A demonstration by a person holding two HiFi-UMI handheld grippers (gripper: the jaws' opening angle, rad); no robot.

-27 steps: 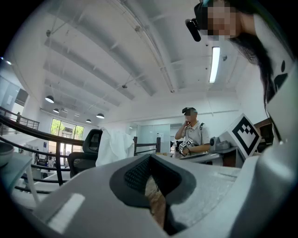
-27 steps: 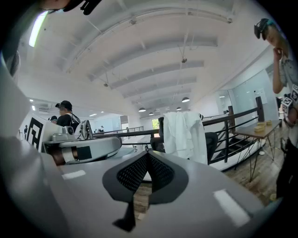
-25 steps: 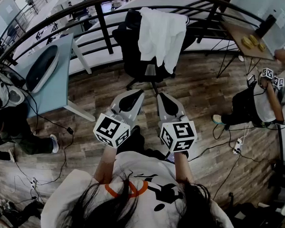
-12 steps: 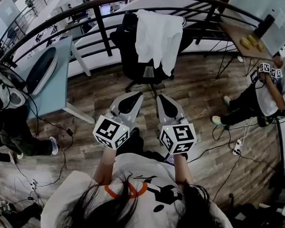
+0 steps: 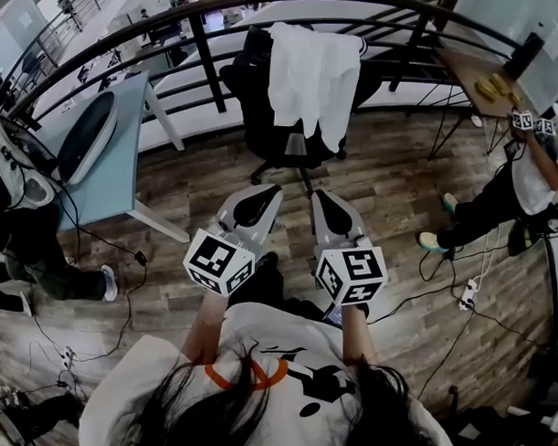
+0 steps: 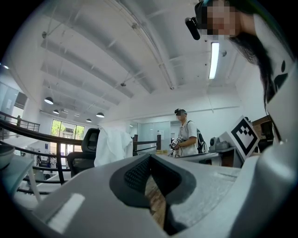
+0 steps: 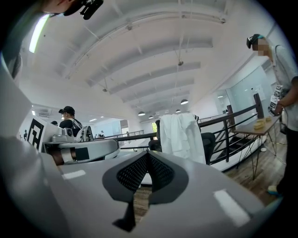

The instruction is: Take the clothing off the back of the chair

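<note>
CHAIR STILL DRESSED: A loose white cloth garment (image 5: 313, 72) hangs draped over the backrest of a black swivel office chair (image 5: 264, 126) beside a curved black metal railing (image 5: 201, 55). It is untouched as a person holding two grey handheld tools faces it across a stretch of brown wood-plank floor (image 5: 390, 185). Over the past second little has altered. The left gripper (image 5: 265, 190) and right gripper (image 5: 322, 195) have slipped only a shade lower in the head view, and the chair sits where it did. The one real mover is a dark-trousered bystander (image 5: 499, 202) at the right edge, who has shifted position. By the look of it the approach has barely begun, and the whole reach to the chair remains to be covered. Both tools are held out in front of the chest, side by side and near each other, noses pointed towards the chair, forearms extended from the torso. In each gripper's own view the ribbed black pads meet at their tips with nothing caught between them, only floor showing through the gap below. Both will likely need to part before either can pinch the fabric, which lies well apart from them, ahead and a touch to the right
</note>
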